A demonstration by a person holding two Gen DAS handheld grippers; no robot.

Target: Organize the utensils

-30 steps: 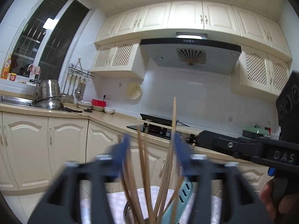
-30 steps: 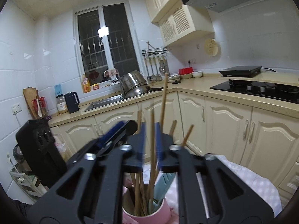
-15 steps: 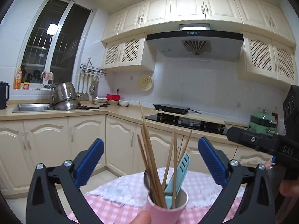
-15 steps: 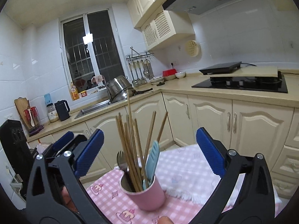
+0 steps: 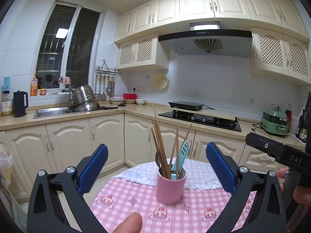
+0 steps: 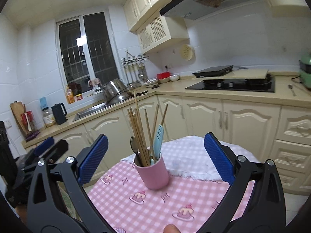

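A pink cup stands upright on a table with a pink checked cloth. It holds several wooden chopsticks, a light blue utensil and a metal fork. The cup also shows in the right wrist view. My left gripper is open and empty, pulled back from the cup. My right gripper is open and empty, also back from the cup. The right gripper's body shows at the right of the left wrist view.
A white cloth covers the table's far part. Beyond are cream cabinets, a sink with steel pots, a gas hob and a green appliance. A spoon lies on the counter.
Both grippers opened, releasing the chopsticks, and drew back and up from the cup. The cup now stands farther off, in full view.
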